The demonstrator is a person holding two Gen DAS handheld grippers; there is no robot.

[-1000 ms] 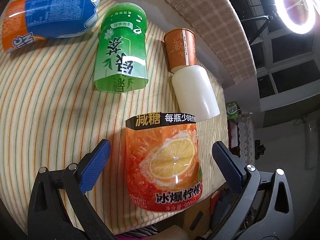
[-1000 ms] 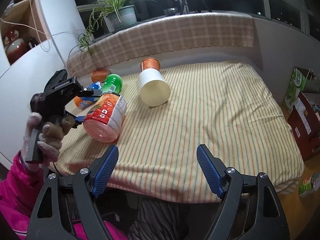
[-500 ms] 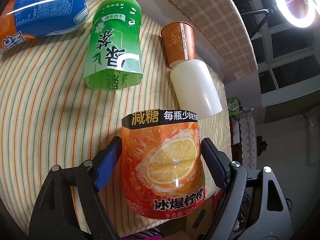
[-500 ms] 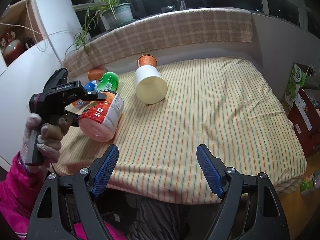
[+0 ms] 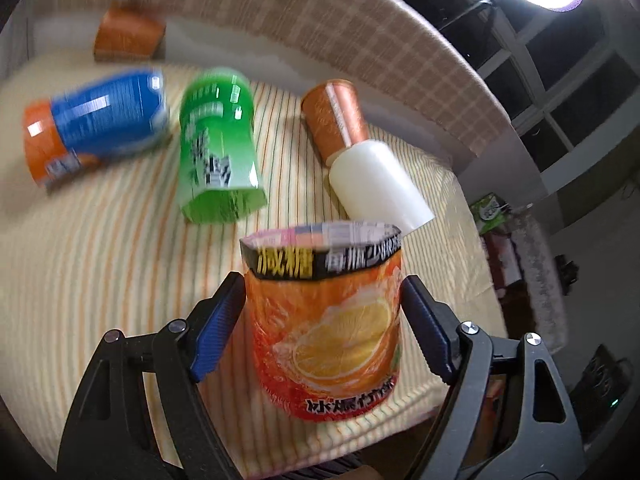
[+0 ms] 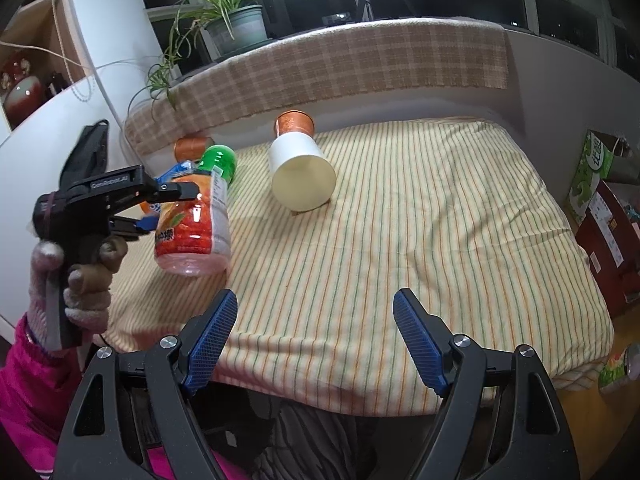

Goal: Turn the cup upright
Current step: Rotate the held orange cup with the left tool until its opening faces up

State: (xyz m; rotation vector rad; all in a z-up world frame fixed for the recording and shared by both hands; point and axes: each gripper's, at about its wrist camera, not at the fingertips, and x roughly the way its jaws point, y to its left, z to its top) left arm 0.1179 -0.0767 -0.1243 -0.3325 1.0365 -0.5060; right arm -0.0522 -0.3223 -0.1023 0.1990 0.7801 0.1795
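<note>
Two blue pads of the left gripper (image 5: pixel 324 324) press the sides of the orange cup (image 5: pixel 326 328), a cut bottle base with a lemon label, clamped between them in the left wrist view. Its cut rim points up and away from the camera, and it sits over the near edge of the striped cloth (image 5: pixel 100 272). Behind it lie a green cup (image 5: pixel 218 148) and a blue cup (image 5: pixel 96 128) on their sides toward the far left, both blurred. A white cup (image 5: pixel 380 184) lies on its side near the right edge, its base touching a brown paper cup (image 5: pixel 334 120). Another brown cup (image 5: pixel 128 38) lies beyond the far edge.

From the right wrist view, the left gripper (image 6: pixel 176 200), held in a gloved hand (image 6: pixel 76 280), grips the orange cup (image 6: pixel 192 232) above the cloth's (image 6: pixel 440 220) left edge, lifted clear, rounded base tilted down toward the camera. The white cup (image 6: pixel 302 180) lies mid-cloth toward the far edge, mouth facing the camera. The right gripper (image 6: pixel 314 336) hangs over the near edge, jaws spread wide, grasping nothing.
</note>
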